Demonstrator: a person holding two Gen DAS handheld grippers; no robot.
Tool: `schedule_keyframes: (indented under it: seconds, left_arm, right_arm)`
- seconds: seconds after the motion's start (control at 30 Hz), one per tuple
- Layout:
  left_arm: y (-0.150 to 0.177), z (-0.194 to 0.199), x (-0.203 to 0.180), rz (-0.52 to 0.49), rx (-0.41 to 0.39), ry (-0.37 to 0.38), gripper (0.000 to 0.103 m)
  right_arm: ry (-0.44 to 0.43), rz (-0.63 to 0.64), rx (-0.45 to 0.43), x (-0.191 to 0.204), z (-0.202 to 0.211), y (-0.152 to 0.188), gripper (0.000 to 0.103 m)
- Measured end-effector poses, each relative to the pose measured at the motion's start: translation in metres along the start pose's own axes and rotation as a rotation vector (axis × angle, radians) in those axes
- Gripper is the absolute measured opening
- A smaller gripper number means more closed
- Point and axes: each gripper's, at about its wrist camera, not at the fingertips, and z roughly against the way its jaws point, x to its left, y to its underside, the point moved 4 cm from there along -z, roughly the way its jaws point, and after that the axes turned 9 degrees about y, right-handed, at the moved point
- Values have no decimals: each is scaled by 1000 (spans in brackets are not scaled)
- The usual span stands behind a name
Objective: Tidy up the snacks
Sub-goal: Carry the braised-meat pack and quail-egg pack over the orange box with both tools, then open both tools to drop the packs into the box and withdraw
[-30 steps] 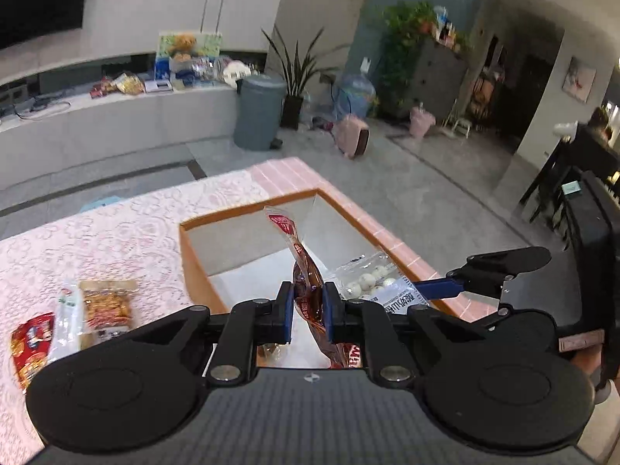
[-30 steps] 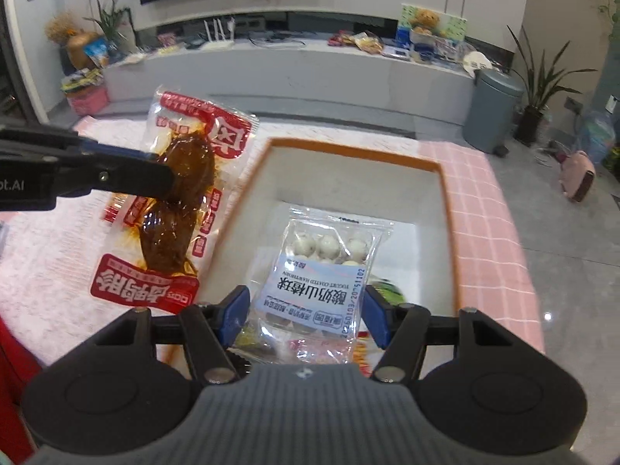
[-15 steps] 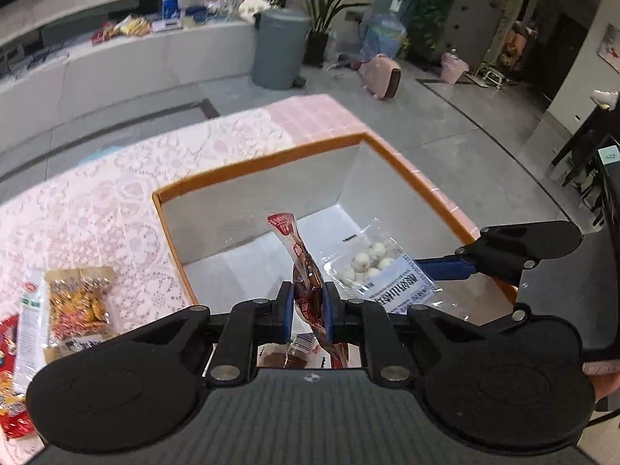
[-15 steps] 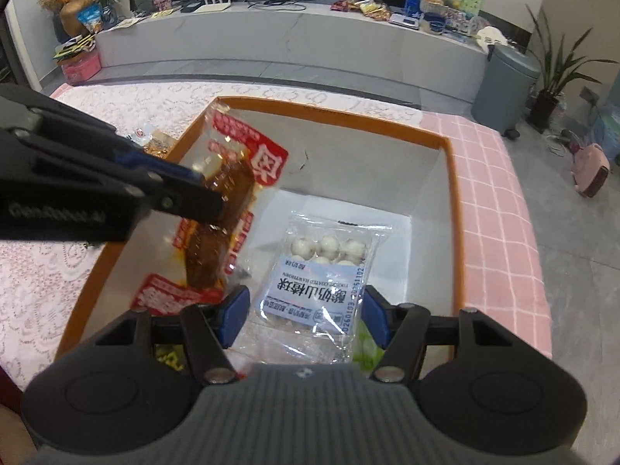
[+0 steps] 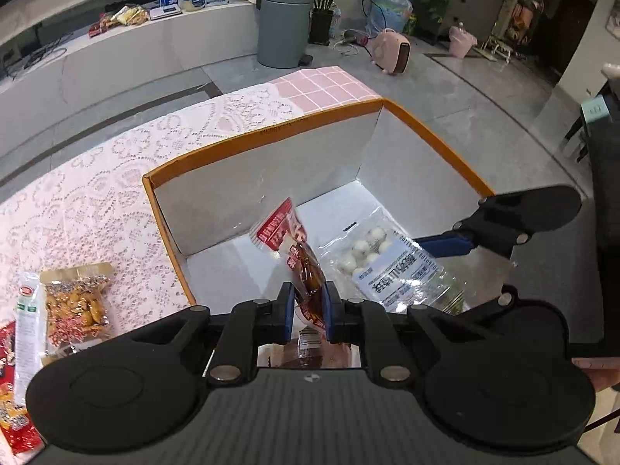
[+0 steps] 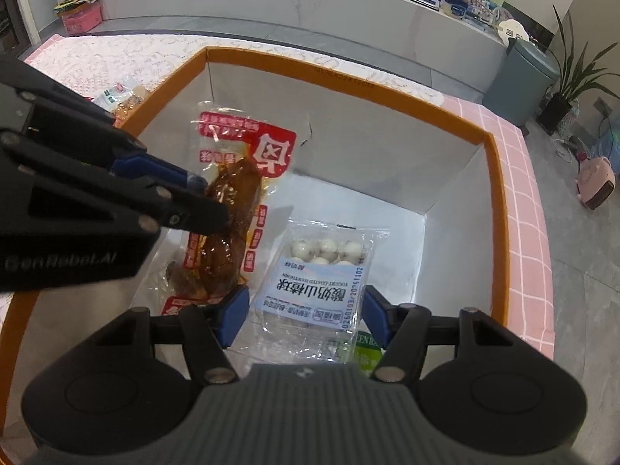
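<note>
An orange-rimmed cardboard box [image 5: 267, 135] [image 6: 348, 77] with white inner walls stands on the lace-covered table. My left gripper [image 5: 307, 312] [image 6: 209, 209] is shut on a red-and-clear pack of braised meat [image 5: 300, 255] [image 6: 232, 201] and holds it inside the box, above the floor. My right gripper [image 6: 304, 310] [image 5: 445, 242] is shut on the edges of a clear pack of white yogurt-coated hawthorn balls [image 6: 317, 279] [image 5: 387, 263], held low inside the box beside the meat pack. A green pack [image 6: 364, 352] lies beneath it.
Left of the box on the tablecloth [image 5: 97, 193] lie a pack of brown nuts [image 5: 75, 302], a white-green pack [image 5: 29, 333] and a red pack [image 5: 11, 410]. The pink tiled table edge [image 6: 519, 201] runs right of the box. A grey bin [image 5: 285, 27] stands on the floor beyond.
Both grippers have moved forward and down into the box with their packs. The meat pack went from above the box's left rim to inside it.
</note>
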Motion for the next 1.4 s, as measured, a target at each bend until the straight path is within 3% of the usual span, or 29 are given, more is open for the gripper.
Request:
schedule_keyframes:
  seconds: [0.23,0.37,0.5,0.67,0.9,1.17,1.4]
  left_arm:
    - [-1,11,-4,-28,-6,-18,16]
    - [-1,26,-9,-26,-18,-15,28]
    - [1,46,-10,-13,-46,-1,35]
    - [11,76,-14,-22,-96,-14,39]
    - [34,117,-16,-62,-177,-65,42]
    - [69,149,-4,-54,-245,-141,42]
    - [106,171,14,-41,-314,-211,42]
  right_arm:
    - [19,17,7,2,8,-2,62]
    - [38,17,4,2,18,-1,64]
    - [76,16,-18,1,34,-2,82]
    - [137,26,-66,6,59,1,88]
    - [181,46,-138,26,93,10,88]
    - [135,-88,-306,58,141,27,88]
    - [45,-225,-427,97,158,38,88]
